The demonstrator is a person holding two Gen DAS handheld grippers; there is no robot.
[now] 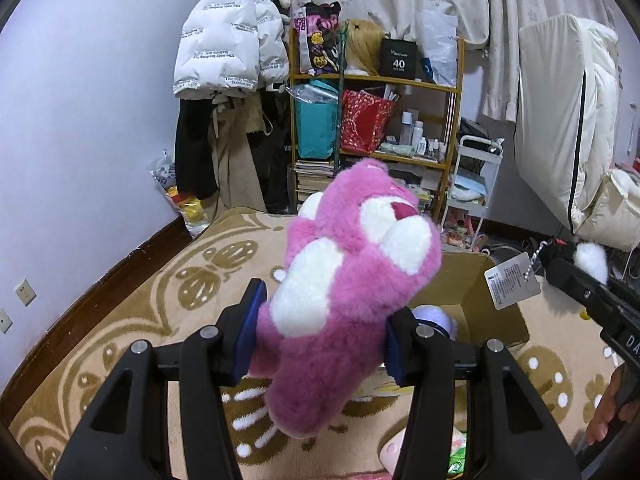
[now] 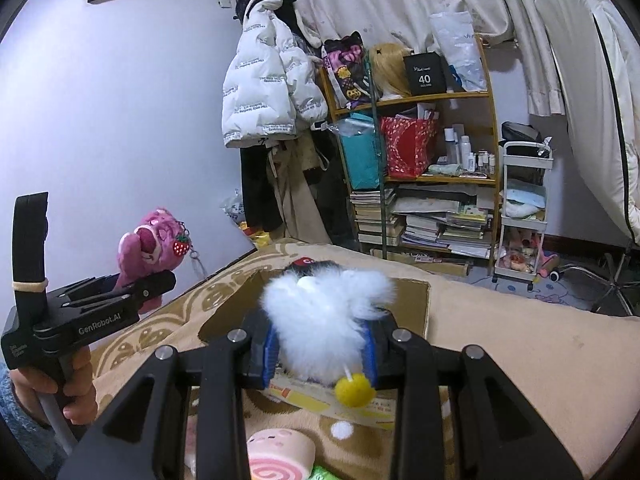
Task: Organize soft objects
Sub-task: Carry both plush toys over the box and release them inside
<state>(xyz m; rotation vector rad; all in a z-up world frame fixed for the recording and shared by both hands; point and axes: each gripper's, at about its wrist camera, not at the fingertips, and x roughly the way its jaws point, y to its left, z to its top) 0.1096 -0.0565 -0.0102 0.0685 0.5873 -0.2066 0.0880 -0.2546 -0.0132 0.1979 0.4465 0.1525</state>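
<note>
My left gripper [image 1: 324, 332] clamps pink plush bear [image 1: 352, 264], long axis along fingers; right gripper [image 2: 320, 346] pinches white fluffy toy [image 2: 328, 300]. Cardboard box [image 2: 420, 300] just ahead, frame centre, right nearer.

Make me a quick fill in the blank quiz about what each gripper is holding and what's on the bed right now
1. The left gripper is shut on a plush bear whose fur is mostly ____.
2. The right gripper is shut on a fluffy ____ toy.
3. A small ____ pompom dangles from that toy.
4. Just beyond both grippers, an open ____ box sits on the bed.

Missing words: pink; white; yellow; cardboard
</note>
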